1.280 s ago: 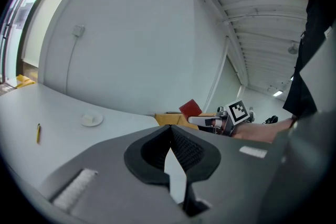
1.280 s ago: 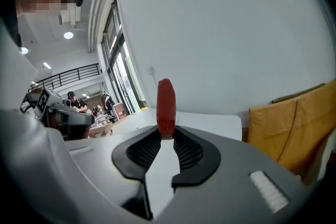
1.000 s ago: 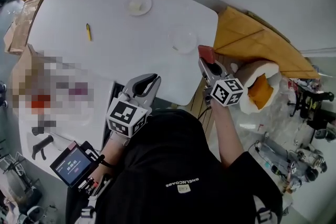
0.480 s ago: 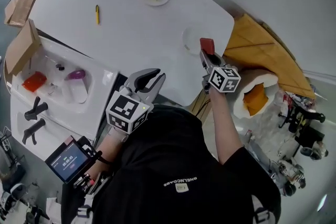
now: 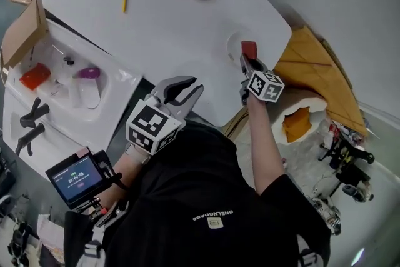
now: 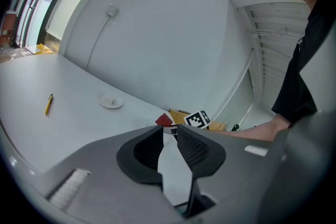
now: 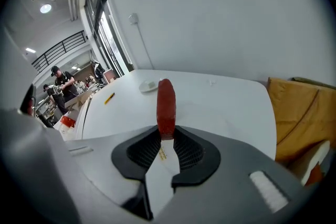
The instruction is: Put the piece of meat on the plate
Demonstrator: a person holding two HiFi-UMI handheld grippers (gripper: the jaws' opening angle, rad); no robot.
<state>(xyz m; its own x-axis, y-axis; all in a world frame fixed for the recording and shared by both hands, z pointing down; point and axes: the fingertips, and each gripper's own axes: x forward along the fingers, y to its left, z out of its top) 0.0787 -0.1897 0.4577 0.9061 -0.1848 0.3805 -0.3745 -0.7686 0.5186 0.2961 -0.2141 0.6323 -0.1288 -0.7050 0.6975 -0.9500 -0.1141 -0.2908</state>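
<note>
Right gripper view showed the right gripper [image 7: 167, 136] pinching the seemingly light, stiff piece of meat [image 7: 166, 102] by its lower end at mid-frame, while the left gripper [image 6: 169, 134] gaped empty.

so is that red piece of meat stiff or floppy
Probably stiff: the meat stands upright from the right gripper without drooping. Likely light, since a pinch at one end holds it. It looks thin, so it may topple if set on edge.

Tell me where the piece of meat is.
Head view, right of centre: the piece of meat sits clamped in the right tool, by the clear plate.
</note>
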